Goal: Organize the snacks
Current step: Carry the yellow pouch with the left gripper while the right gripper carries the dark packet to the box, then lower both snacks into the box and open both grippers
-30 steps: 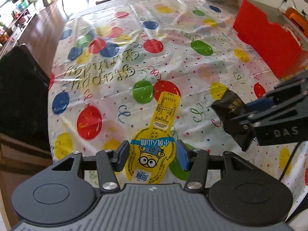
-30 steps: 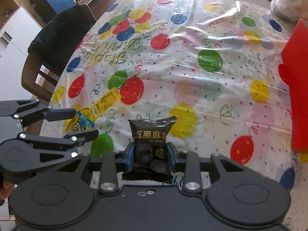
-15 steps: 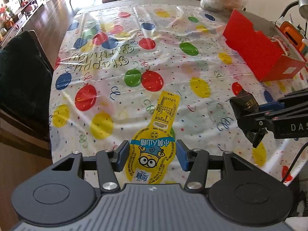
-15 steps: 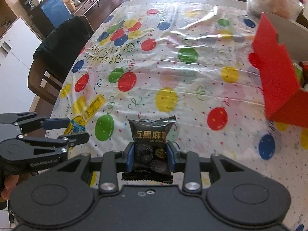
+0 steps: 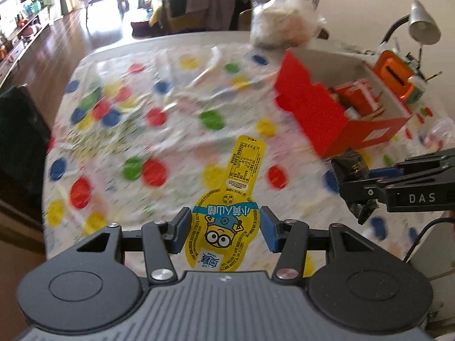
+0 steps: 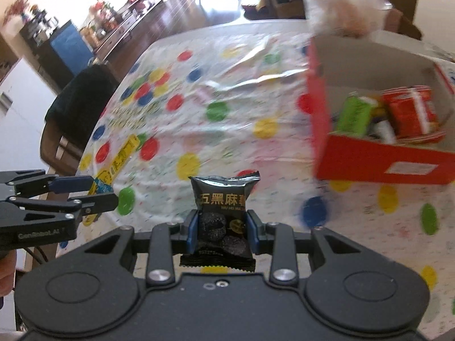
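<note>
My left gripper (image 5: pixel 224 234) is shut on a yellow Minions snack pack (image 5: pixel 230 213), held in the air above the balloon-print tablecloth (image 5: pixel 170 130). My right gripper (image 6: pixel 222 231) is shut on a black sesame snack packet (image 6: pixel 220 213), also lifted off the table. An open red box (image 6: pixel 378 164) with several snacks inside, green and red packs among them, stands at the right. In the left wrist view the red box (image 5: pixel 315 113) sits right of centre, with the right gripper and its black packet (image 5: pixel 351 167) just in front of it. The left gripper (image 6: pixel 93 191) shows at the left of the right wrist view.
A clear plastic bag of food (image 5: pixel 284 25) lies behind the box. An orange device (image 5: pixel 395 74) and a desk lamp (image 5: pixel 423 28) stand at the far right. A dark-draped chair (image 6: pixel 76 105) stands by the table's left edge. Living-room furniture fills the background.
Both grippers have risen and moved toward the red box with their snacks still held. The box interior has come into view.
</note>
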Demonstrator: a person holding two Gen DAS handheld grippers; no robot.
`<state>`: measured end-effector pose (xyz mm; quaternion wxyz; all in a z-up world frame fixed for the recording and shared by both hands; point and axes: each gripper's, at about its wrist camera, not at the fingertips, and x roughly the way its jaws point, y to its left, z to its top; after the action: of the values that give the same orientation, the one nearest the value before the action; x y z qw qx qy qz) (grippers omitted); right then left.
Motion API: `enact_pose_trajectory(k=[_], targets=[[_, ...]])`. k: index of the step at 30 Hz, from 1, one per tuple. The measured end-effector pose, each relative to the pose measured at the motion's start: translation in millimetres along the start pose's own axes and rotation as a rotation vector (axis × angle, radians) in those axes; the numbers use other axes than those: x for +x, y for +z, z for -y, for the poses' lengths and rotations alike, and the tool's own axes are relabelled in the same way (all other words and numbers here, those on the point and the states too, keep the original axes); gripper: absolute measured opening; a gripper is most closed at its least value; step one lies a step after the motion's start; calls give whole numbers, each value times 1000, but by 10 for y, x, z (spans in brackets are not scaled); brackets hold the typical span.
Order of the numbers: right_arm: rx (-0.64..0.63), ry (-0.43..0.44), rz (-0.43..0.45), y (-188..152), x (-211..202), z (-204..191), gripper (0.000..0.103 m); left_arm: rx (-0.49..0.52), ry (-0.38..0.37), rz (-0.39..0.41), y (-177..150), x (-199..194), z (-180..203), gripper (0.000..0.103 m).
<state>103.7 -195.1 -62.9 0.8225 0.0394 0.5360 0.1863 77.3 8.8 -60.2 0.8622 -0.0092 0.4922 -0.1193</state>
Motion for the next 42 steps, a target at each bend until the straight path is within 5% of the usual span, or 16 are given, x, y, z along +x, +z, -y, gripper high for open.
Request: enact_pose_trajectory(k=[13, 25, 32, 42], targets=[[70, -84, 125, 366, -569, 1338, 33, 68, -57, 74, 868, 212, 1131, 51], [120, -162, 131, 722, -467, 2302, 33, 109, -7, 61, 1511, 853, 1886, 51], [119, -186, 97, 914, -234, 2561, 33, 112, 39, -1, 1783, 1388, 2034, 51], [12, -174, -5, 932, 196, 2429, 33, 162, 72, -101, 1892, 1972, 2194, 51]])
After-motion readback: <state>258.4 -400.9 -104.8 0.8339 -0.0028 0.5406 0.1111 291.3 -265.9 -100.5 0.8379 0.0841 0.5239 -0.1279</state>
